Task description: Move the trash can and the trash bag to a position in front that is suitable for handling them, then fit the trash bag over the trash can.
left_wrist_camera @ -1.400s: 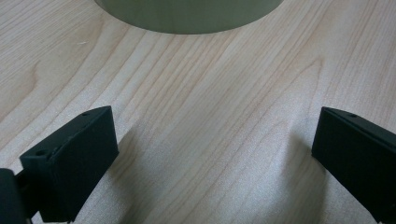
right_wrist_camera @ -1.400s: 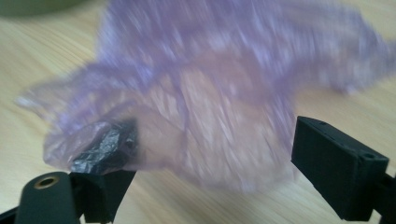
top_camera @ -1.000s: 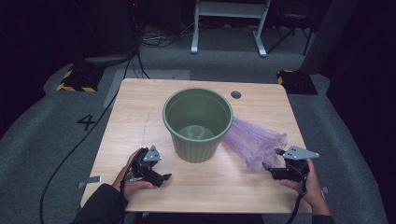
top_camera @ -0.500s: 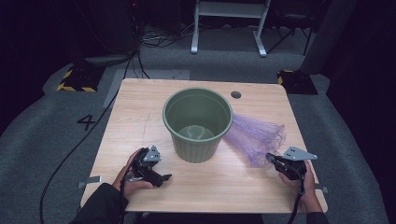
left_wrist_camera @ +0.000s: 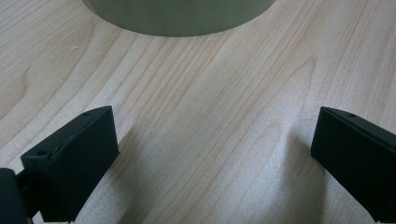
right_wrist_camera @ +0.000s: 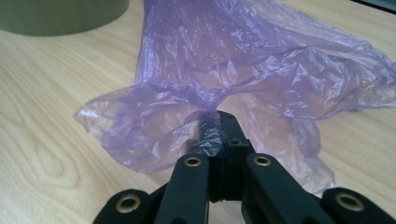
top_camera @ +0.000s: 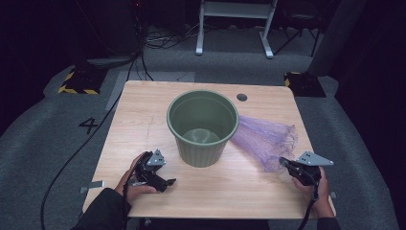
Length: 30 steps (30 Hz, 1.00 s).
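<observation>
Right gripper view gives the close detail: the right gripper [right_wrist_camera: 218, 122] has its jaws pressed together on a gathered fold of the purple plastic bag [right_wrist_camera: 261, 70], having just closed on it, with thin crinkled film bunched over the black tips. From the high view the same gripper [top_camera: 286, 163] sits at about 4 o'clock from the green bucket [top_camera: 202, 127], gripping the bag's [top_camera: 264, 138] near edge while the rest of the film lies flat on the wooden table [top_camera: 143, 120] and runs up to the bucket's side. The right hand [top_camera: 316, 189] holds its tool roughly level, jaws pointing toward 10 o'clock. Left gripper view shows the left gripper [left_wrist_camera: 212, 163] spread wide over bare wood with nothing between the jaws, the bucket's base [left_wrist_camera: 177, 16] at 12 o'clock. The left hand [top_camera: 134, 179] rests low at 7 o'clock from the bucket. A painted "4" [top_camera: 89, 125] marks the floor.
</observation>
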Each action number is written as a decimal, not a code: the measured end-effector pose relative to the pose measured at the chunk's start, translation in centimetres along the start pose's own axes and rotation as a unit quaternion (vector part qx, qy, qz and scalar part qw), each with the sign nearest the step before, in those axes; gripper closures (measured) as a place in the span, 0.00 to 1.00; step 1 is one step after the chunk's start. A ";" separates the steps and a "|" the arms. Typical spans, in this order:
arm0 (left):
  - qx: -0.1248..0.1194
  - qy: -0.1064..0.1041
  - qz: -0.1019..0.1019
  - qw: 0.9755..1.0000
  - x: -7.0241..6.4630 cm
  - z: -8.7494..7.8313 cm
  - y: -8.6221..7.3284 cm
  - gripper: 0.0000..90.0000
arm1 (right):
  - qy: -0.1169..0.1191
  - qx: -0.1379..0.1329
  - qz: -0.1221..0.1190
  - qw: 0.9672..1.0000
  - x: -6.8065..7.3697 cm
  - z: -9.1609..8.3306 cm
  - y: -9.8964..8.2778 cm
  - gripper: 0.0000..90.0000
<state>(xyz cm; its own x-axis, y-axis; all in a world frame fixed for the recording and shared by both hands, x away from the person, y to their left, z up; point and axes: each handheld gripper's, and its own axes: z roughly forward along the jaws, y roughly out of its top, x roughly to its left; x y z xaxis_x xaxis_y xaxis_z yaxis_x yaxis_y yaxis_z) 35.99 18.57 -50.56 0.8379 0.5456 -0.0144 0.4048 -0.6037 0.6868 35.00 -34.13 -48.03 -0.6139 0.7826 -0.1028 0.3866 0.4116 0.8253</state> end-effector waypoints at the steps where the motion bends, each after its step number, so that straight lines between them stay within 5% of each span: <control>1: 0.000 0.000 0.000 1.000 0.0 0.0 0.0 0.00 | 0.001 0.001 0.000 1.000 0.1 -0.1 -0.1 1.00; 17: -0.006 0.004 0.000 1.000 -0.1 -0.3 -0.2 0.05 | 0.011 0.006 -0.010 1.000 0.8 -0.1 -0.3 1.00; 26: -0.005 0.007 -0.001 1.000 -0.5 -0.3 -0.3 0.05 | 0.012 -0.063 -0.016 0.998 1.3 -2.0 2.1 1.00; 30: -0.012 -0.003 0.010 1.000 -0.9 -0.3 0.0 0.13 | 0.011 -0.094 -0.029 0.995 1.9 -3.0 4.1 1.00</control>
<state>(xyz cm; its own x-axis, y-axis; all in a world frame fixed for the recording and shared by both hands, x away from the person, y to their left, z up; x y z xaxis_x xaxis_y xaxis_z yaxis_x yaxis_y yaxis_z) 35.08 18.30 -50.33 0.8482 0.5297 -0.0038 0.3783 -0.6007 0.7043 33.36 -32.40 -43.18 -0.6481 0.7480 -0.1431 0.2156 0.3605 0.9075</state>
